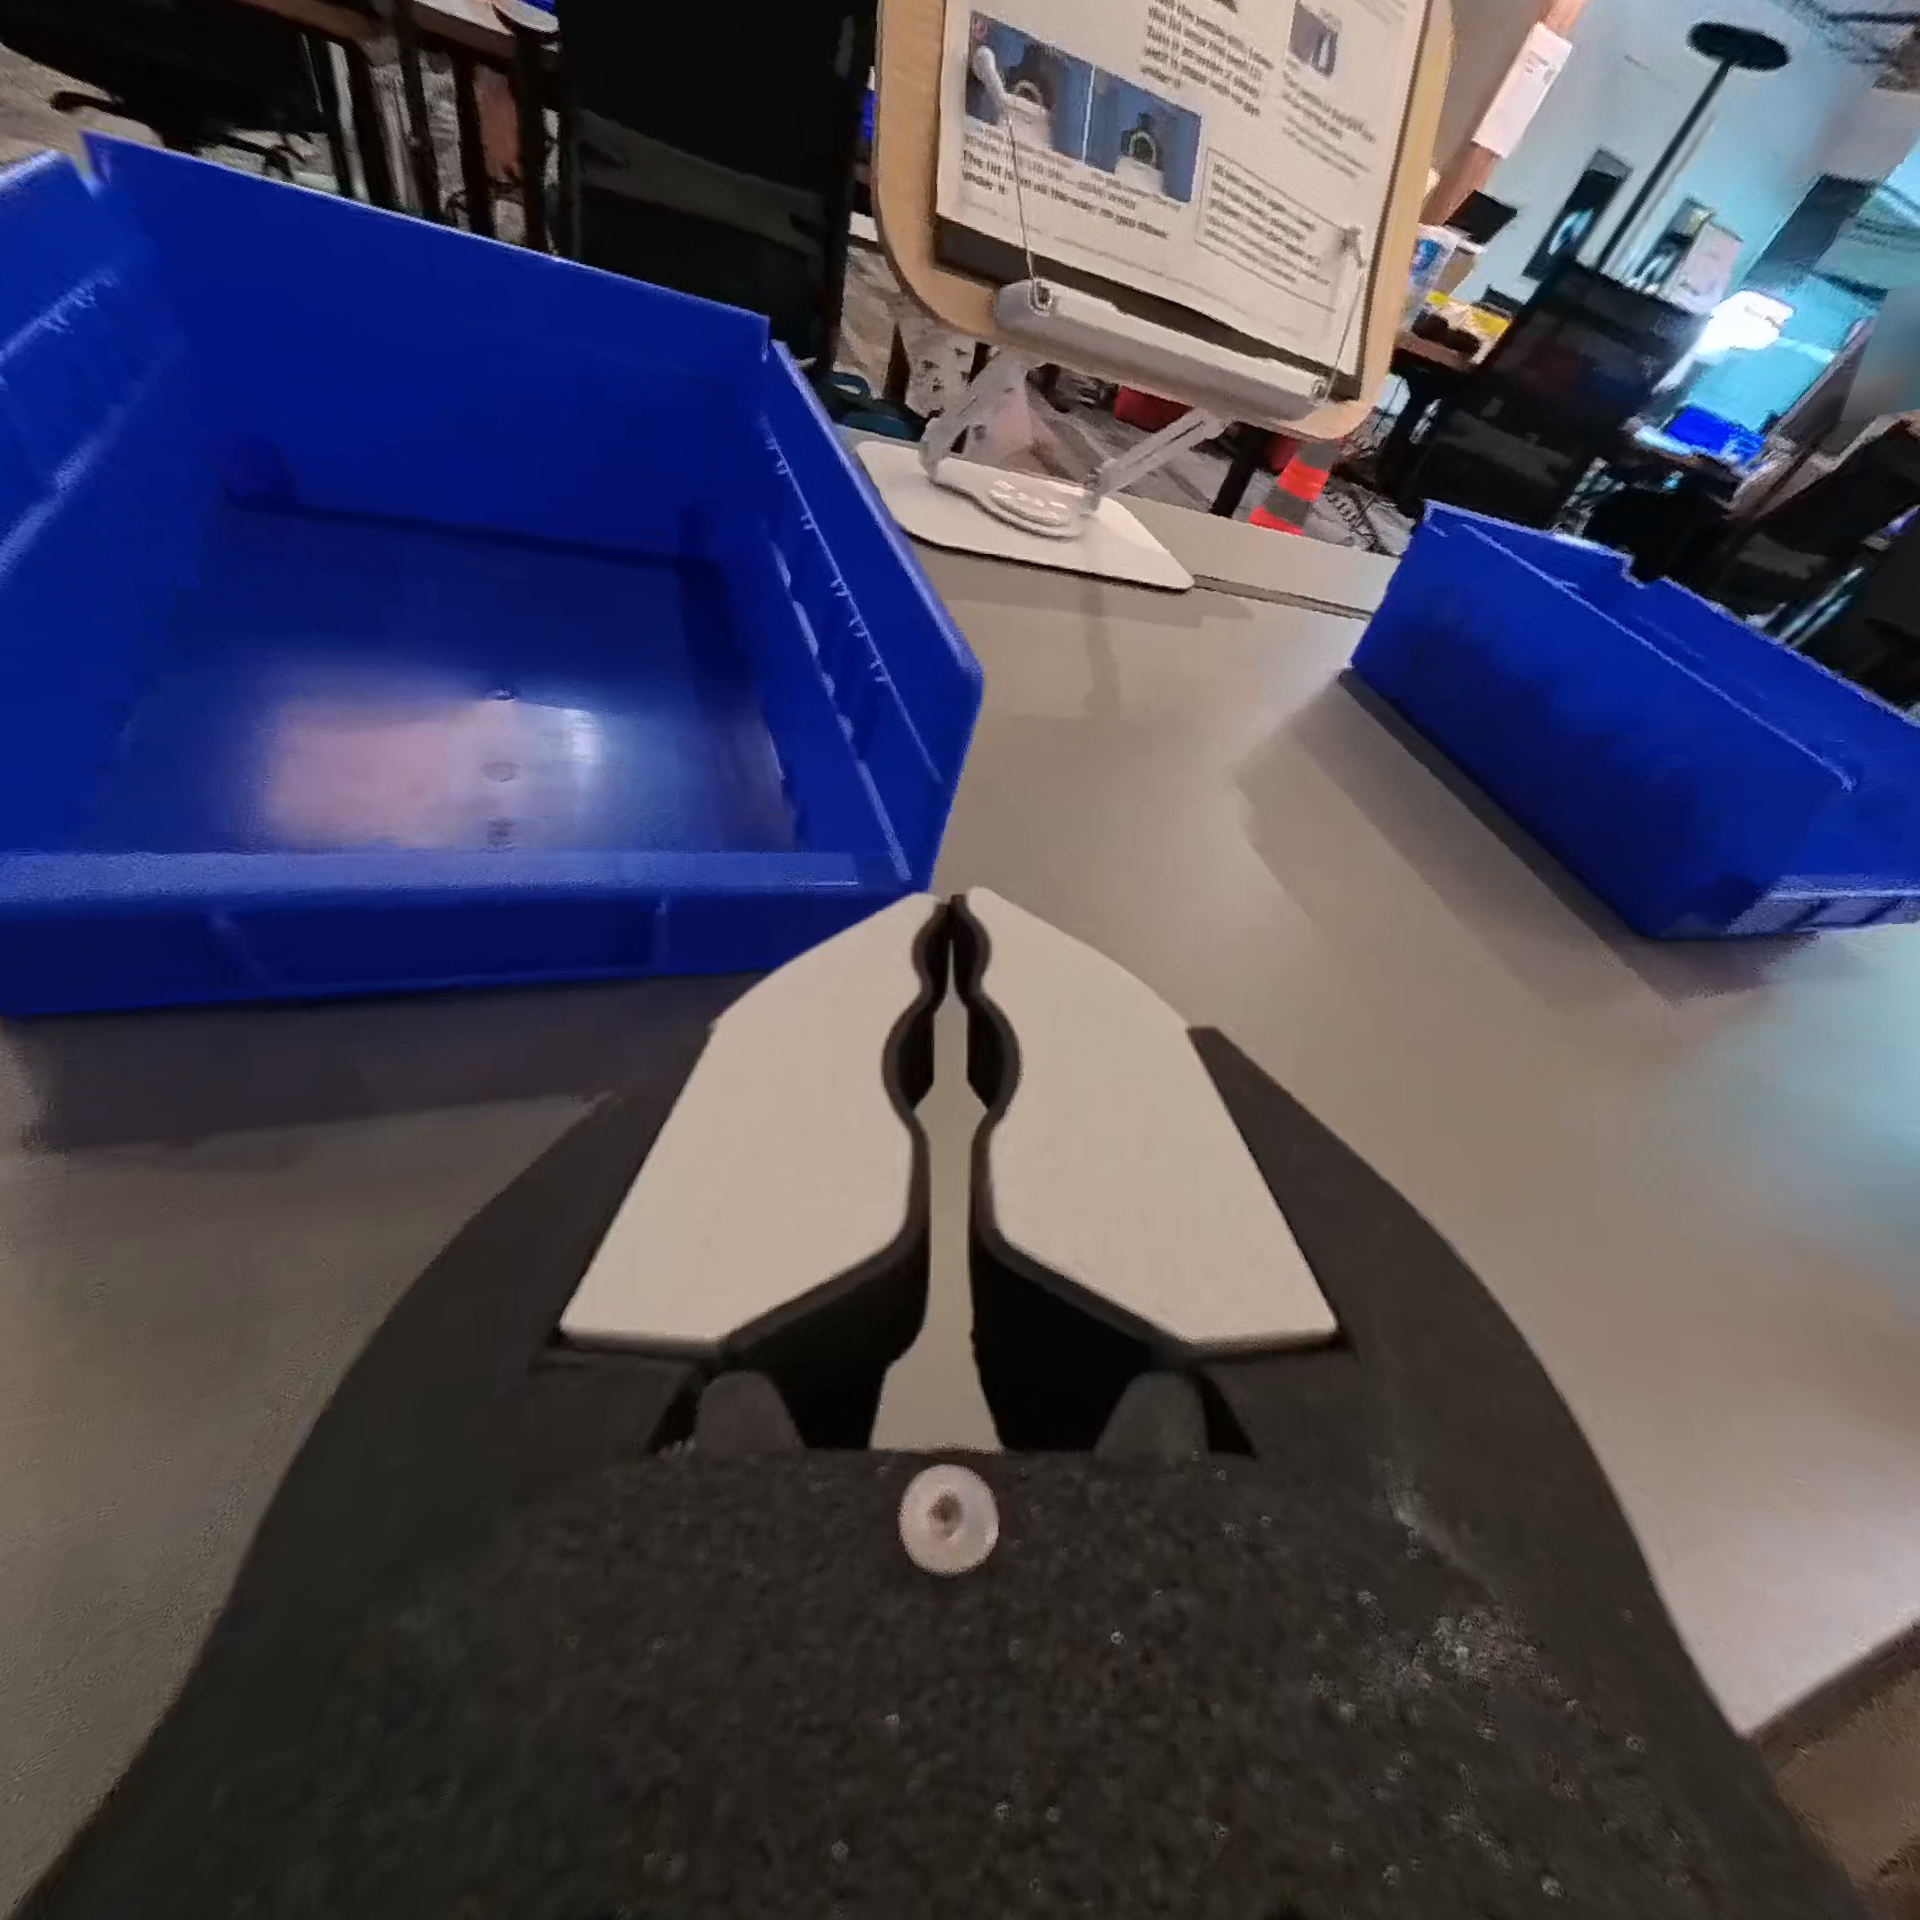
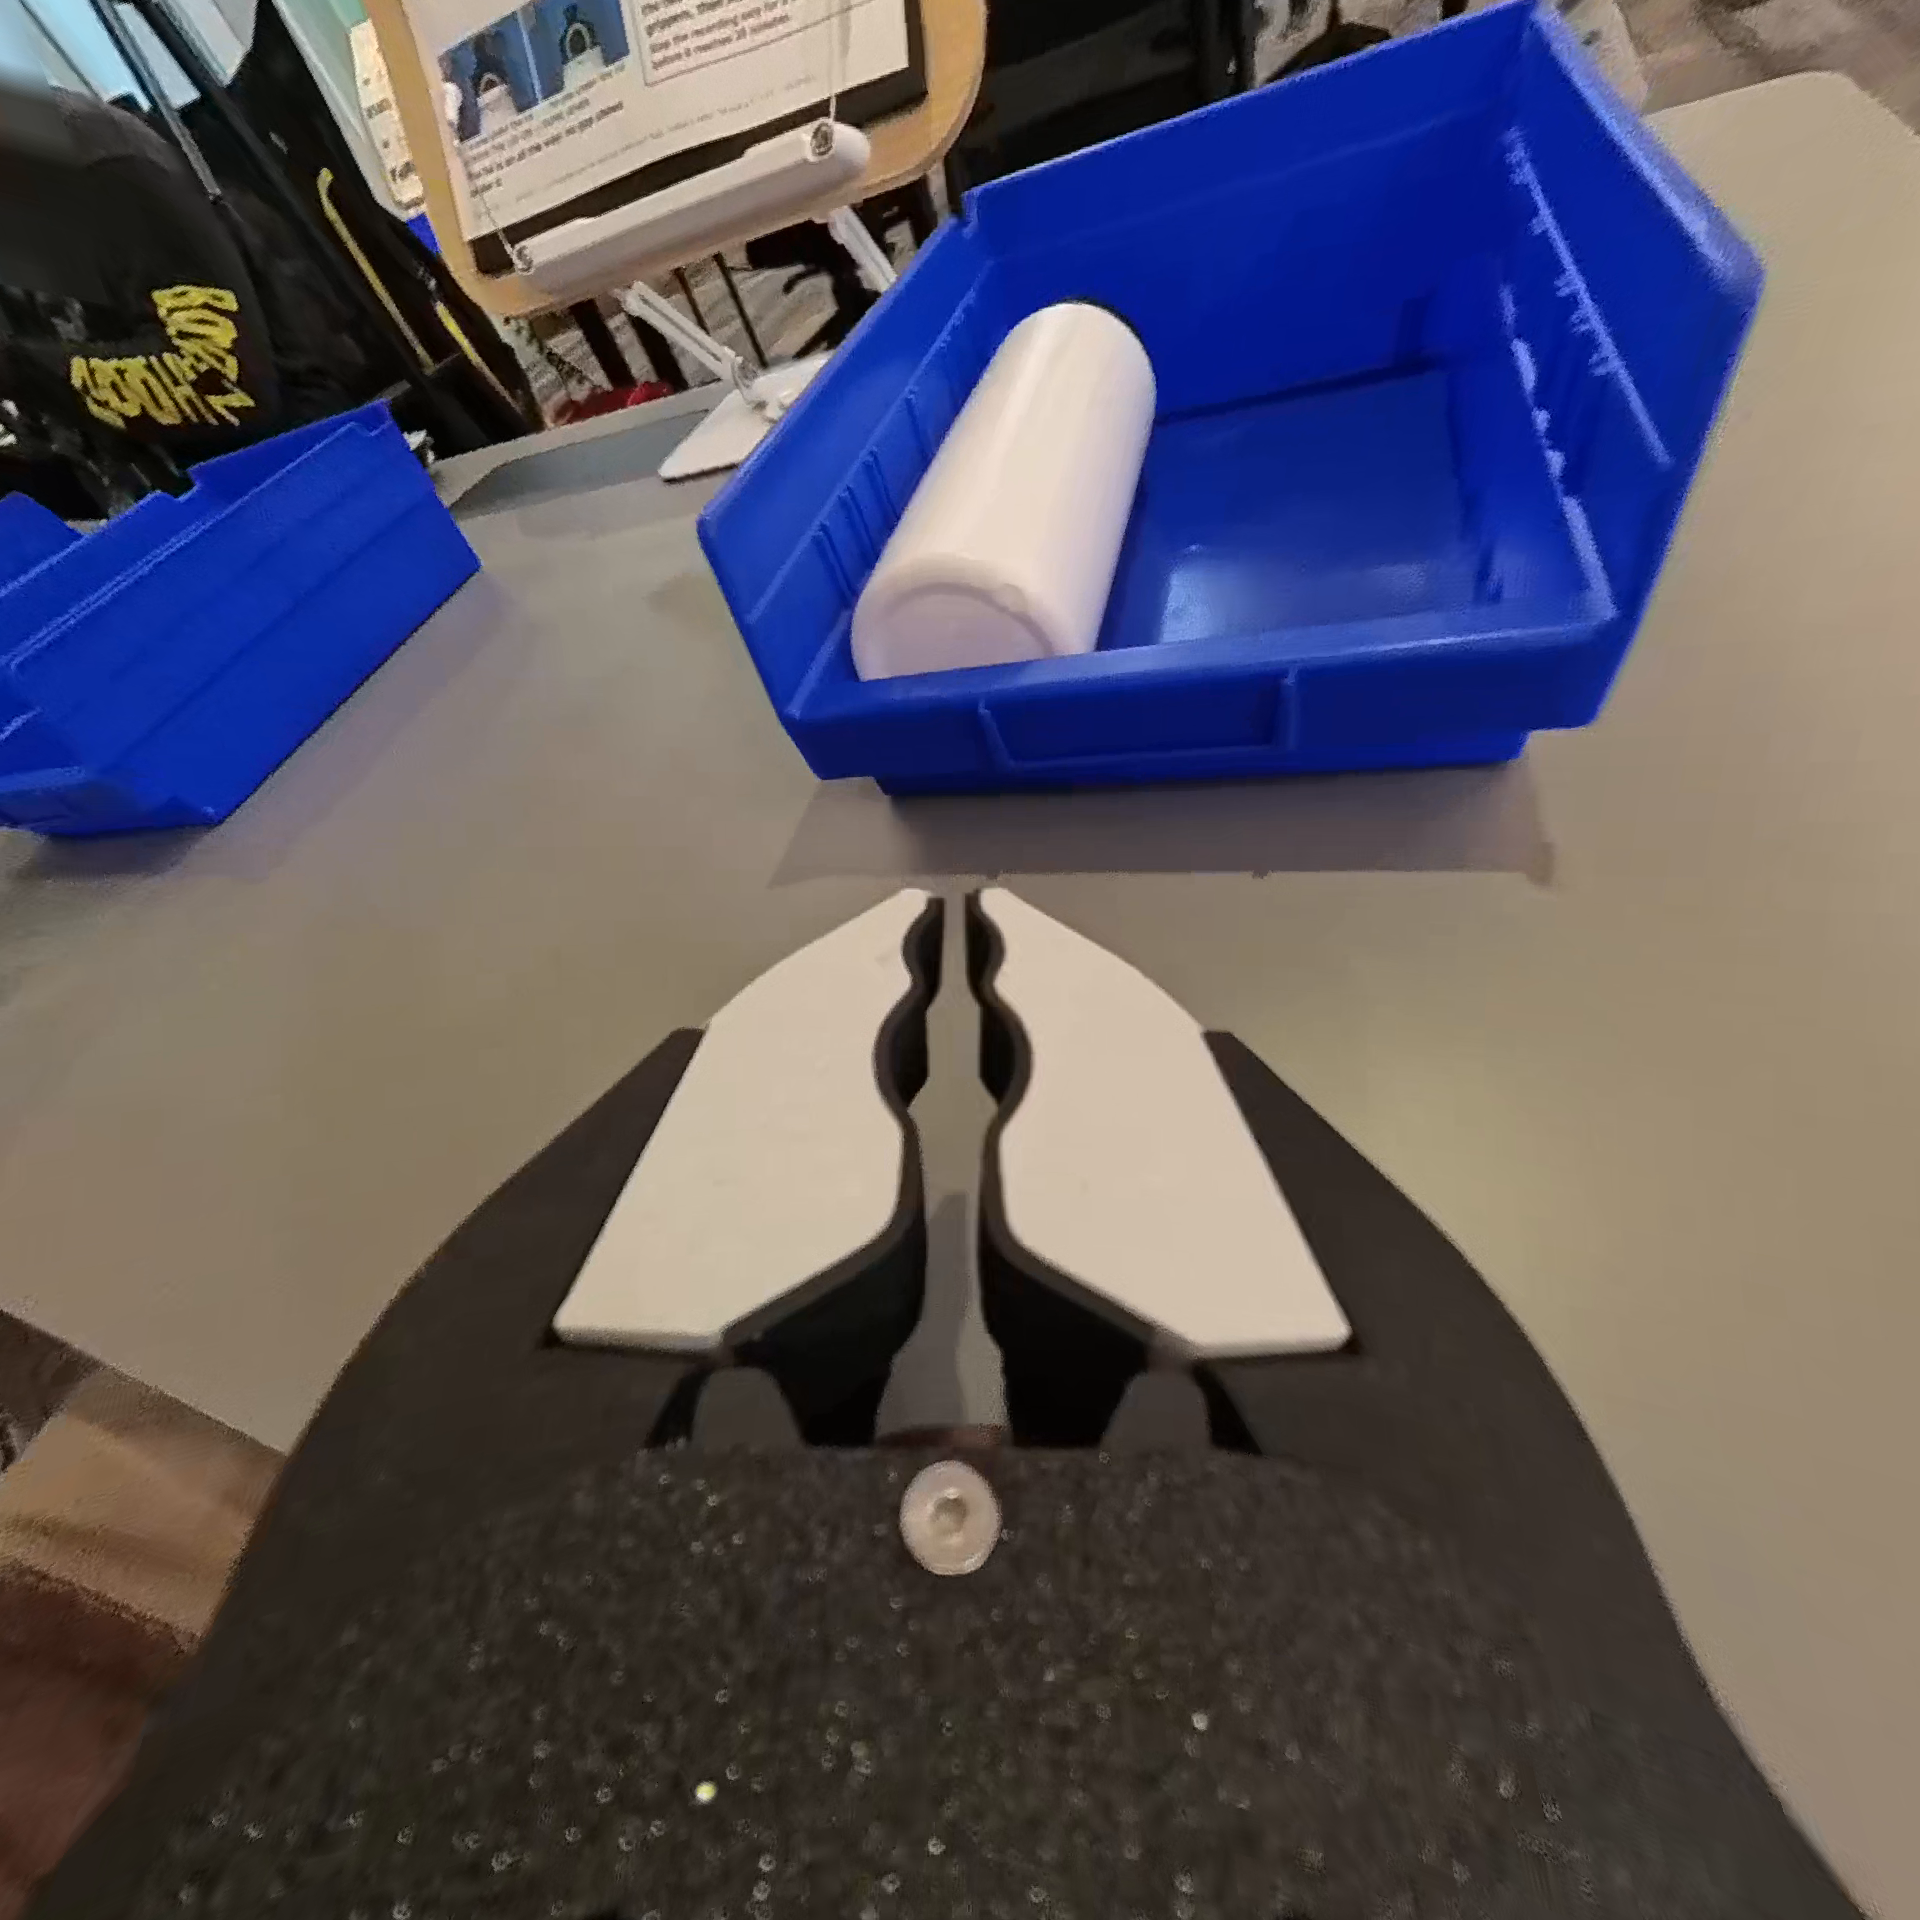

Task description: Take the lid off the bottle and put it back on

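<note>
1. The white bottle [image 2: 1013, 499] lies on its side in the right blue bin [image 2: 1143, 717]; its lid cannot be told.
2. Right gripper [image 2: 956, 902]: slightly parted, holding nothing.
3. Left gripper [image 1: 951, 906]: closed, holding nothing.
4. Likely step: reaching; next calls for wider jaws.

glossy blue plastic bin [image 2: 1143, 717], smooth white bottle [image 2: 1018, 520], matt grey table [image 2: 520, 987]

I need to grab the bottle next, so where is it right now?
In the right wrist view, the white bottle lies on its side inside the blue bin ahead, against the bin's left wall, on the grey table.
</note>
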A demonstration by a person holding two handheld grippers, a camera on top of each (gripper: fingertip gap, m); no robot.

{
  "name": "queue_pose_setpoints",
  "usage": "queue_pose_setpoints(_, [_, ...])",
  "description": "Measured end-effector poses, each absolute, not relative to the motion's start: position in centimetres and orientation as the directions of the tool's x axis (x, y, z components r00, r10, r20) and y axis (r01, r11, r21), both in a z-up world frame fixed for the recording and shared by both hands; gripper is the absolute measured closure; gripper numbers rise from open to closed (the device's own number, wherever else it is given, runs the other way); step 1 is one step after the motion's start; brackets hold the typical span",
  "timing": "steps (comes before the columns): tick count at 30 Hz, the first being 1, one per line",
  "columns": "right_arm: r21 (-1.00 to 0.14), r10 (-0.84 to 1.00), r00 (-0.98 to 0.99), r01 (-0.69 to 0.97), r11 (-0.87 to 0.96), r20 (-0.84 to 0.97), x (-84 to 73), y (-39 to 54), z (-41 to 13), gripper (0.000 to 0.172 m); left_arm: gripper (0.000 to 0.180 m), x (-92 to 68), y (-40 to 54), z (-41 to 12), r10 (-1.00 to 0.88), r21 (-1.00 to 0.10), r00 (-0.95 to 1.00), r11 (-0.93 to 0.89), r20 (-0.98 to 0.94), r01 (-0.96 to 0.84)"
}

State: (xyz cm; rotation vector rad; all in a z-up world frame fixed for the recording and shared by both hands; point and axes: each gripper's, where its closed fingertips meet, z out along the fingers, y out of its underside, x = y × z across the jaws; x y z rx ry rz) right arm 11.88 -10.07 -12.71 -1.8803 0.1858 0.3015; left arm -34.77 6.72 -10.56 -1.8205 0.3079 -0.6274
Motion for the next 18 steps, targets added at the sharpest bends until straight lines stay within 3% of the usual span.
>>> queue_pose_setpoints(3, [-0.893,0.007,0.94,-0.32,-0.318,-0.34,12.3,-10.7,-12.7,0.168,0.177,-34.0,7.1,-11.1,-0.5,-0.932,0.829,-0.356,0.249,0.065])
queue_pose_setpoints(8, [-0.903,0.0,0.95,-0.298,-0.31,-0.313,12.6,-11.2,-12.6,0.172,0.138,-30.3,6.8,-10.9,-0.55,-0.927,0.798,-0.373,0.246,0.028])
queue_pose_setpoints(11, [-0.9,-0.019,0.948,-0.307,-0.308,-0.317,13.0,-11.5,-12.6,0.166,0.104,-25.0,7.3,-11.1,-0.559,-0.884,0.757,-0.464,0.337,0.051])
queue_pose_setpoints(14, [-0.894,-0.028,0.942,-0.328,-0.307,-0.336,13.3,-11.8,-12.7,0.157,0.103,-14.9,6.0,-9.6,-0.645,-0.821,0.58,-0.566,0.498,0.074])
queue_pose_setpoints(18, [-0.872,-0.041,0.924,-0.372,-0.318,-0.379,13.6,-12.3,-13.3,0.15,0.077,-0.5,3.0,-9.2,-0.784,-0.86,0.5,-0.491,0.367,-0.138])
